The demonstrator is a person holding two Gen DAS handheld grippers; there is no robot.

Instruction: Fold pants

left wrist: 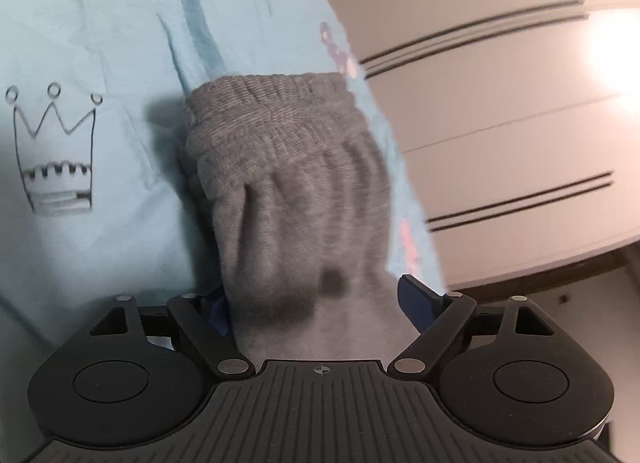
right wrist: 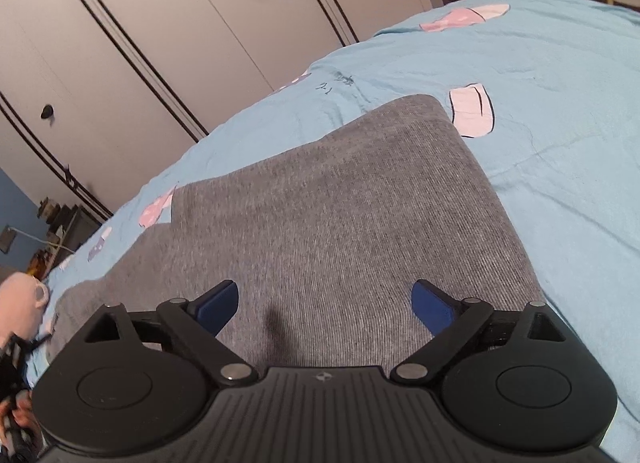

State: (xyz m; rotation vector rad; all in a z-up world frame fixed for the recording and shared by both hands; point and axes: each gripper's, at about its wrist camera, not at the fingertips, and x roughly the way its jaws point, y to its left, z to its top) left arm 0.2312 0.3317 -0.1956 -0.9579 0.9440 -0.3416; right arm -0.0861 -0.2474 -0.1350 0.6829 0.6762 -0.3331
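Lying between the spread blue fingers of the left gripper (left wrist: 320, 299), the grey pants (left wrist: 288, 199) run forward to their ribbed waistband (the pads stand apart, not pressing the cloth). Beyond lies the light blue bedsheet (left wrist: 100, 23) with a crown print (left wrist: 54, 151). The right gripper (right wrist: 326, 303) also gapes over flat grey fabric; farther off stand white wardrobe doors (right wrist: 140, 15).

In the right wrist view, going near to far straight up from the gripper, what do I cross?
Right gripper, jaws open → grey pants lying flat → light blue bedsheet → white wardrobe doors.
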